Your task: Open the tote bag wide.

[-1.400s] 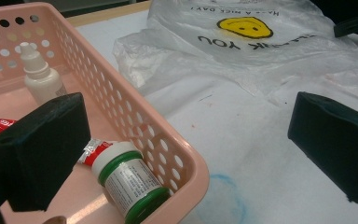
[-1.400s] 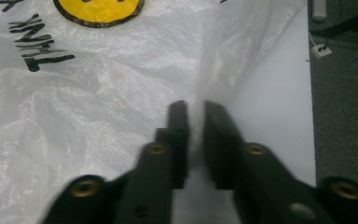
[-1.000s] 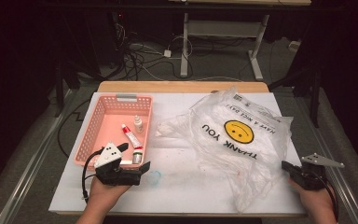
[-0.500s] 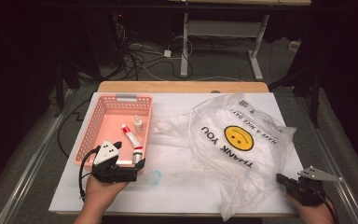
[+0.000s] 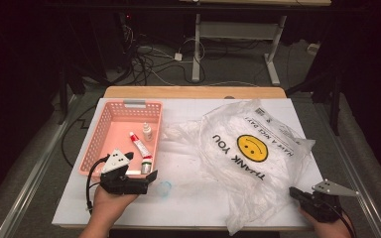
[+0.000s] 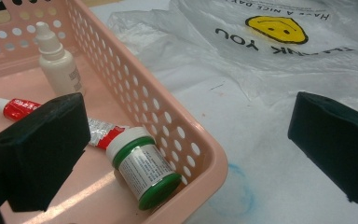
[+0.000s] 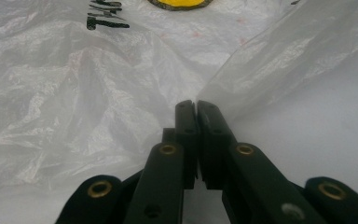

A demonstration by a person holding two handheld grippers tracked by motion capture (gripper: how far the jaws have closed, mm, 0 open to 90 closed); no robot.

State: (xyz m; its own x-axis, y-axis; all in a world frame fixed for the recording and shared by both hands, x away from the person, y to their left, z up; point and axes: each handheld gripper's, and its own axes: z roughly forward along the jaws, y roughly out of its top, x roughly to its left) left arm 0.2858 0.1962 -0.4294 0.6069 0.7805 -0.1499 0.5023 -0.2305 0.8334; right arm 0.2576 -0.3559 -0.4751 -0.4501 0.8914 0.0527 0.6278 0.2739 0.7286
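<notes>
**Bag pinched at the near right corner, left gripper waiting wide by the basket**

The right gripper (image 5: 297, 194) sits at about 4 o'clock on the table (image 5: 188, 203), its jaws pressed together on a fold of the plastic bag (image 5: 248, 148); in the right gripper view the film runs up taut from the fingertips (image 7: 196, 108). The bag lies spread from the centre out to 3 o'clock, smiley face up. The left gripper (image 5: 146, 179) rests at 7 o'clock, jaws wide apart and empty, just beside the near corner of the pink basket (image 5: 110, 115), which holds a green-capped jar (image 6: 143, 169), a red tube (image 6: 18, 108) and a small dropper bottle (image 6: 58, 65).

To do this well, I would keep the pinch firm and draw the film low and slowly, so the thin plastic neither slips nor tears. The right gripper is close to the table's near edge; open room lies at 6 o'clock, between the two grippers.
</notes>
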